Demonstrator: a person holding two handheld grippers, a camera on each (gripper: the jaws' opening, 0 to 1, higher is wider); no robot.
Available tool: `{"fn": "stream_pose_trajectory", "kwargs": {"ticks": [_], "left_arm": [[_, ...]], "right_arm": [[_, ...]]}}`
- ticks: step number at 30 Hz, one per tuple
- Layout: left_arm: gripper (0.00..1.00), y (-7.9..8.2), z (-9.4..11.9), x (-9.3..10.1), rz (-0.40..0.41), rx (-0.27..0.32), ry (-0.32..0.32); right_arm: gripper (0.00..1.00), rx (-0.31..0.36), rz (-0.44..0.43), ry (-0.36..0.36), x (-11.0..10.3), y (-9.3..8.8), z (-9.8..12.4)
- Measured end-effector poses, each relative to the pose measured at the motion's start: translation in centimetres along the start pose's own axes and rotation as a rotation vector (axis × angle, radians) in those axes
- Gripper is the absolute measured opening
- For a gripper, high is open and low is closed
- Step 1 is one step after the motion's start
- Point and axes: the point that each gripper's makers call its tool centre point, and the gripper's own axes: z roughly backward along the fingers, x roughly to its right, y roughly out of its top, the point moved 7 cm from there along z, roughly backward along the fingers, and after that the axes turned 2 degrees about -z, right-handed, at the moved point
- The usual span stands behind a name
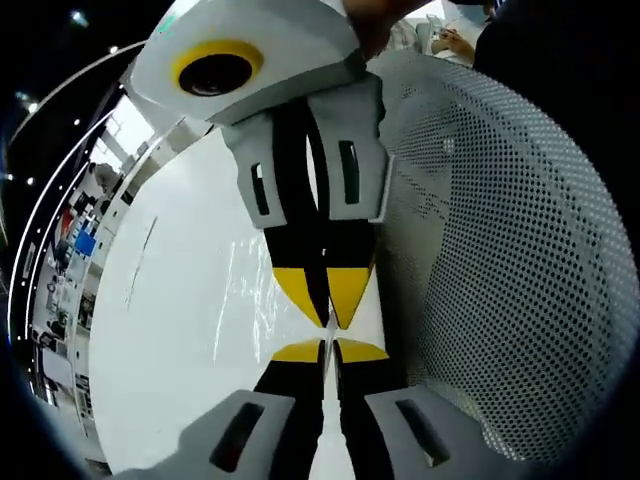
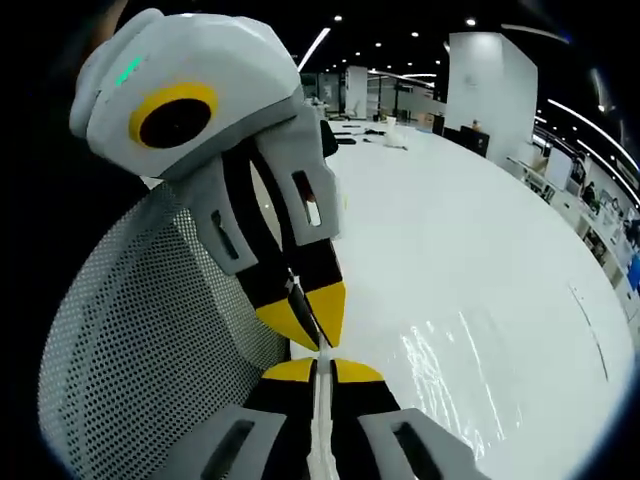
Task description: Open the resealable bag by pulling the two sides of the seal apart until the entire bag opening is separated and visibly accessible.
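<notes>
The clear resealable bag [image 1: 248, 292] shows as glossy streaks over the white table [image 1: 170, 330]; in the right gripper view the bag [image 2: 452, 372] spreads to the right of the jaws. My left gripper [image 1: 327, 352] is shut, a thin edge of the bag's top pinched between its yellow tips. My right gripper [image 1: 325, 298] comes down from above, tip to tip with it, also shut. In the right gripper view my right gripper [image 2: 321, 371] is shut on a pale strip of the bag's edge, and the left gripper [image 2: 305, 312] meets it from the upper left. The seal itself is hidden by the tips.
A grey mesh chair back [image 1: 500, 270] stands close on the right of the left gripper view, and the chair back [image 2: 140, 340] sits left in the right gripper view. The white table [image 2: 480, 230] stretches far back. Shelves [image 1: 70, 280] line the room's edge.
</notes>
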Motion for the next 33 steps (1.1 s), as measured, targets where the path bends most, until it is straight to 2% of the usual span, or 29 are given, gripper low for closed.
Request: {"fn": "stream_pose_trajectory", "kwargs": {"ticks": [6, 9, 12, 15, 18, 23, 33], "left_arm": [[0.00, 0.1, 0.0, 0.2, -0.006, 0.021, -0.003], [0.00, -0.1, -0.1, 0.2, -0.004, 0.031, -0.002], [0.00, -0.3, -0.2, 0.3, 0.001, 0.031, -0.017], [0.00, -0.2, -0.2, 0.3, 0.006, 0.031, -0.016], [0.00, -0.2, -0.2, 0.3, 0.015, 0.034, -0.016], [0.00, -0.1, -0.1, 0.2, 0.017, 0.042, -0.014], [0.00, 0.4, -0.1, 0.6, 0.033, 0.047, -0.041]], "right_arm": [[0.00, -0.013, 0.023, -0.008, -0.1, -0.1, 0.1], [0.00, -0.029, 0.070, -0.025, -0.3, 0.0, 0.1], [0.00, -0.031, 0.066, -0.020, -0.4, -0.2, -0.1], [0.00, -0.041, 0.104, -0.026, -0.3, -0.1, -0.1], [0.00, -0.058, 0.091, -0.037, -0.4, -0.1, 0.0], [0.01, -0.050, 0.109, -0.055, -0.4, 0.1, -0.1], [0.00, -0.112, 0.259, -0.034, -1.0, 0.3, -0.4]]}}
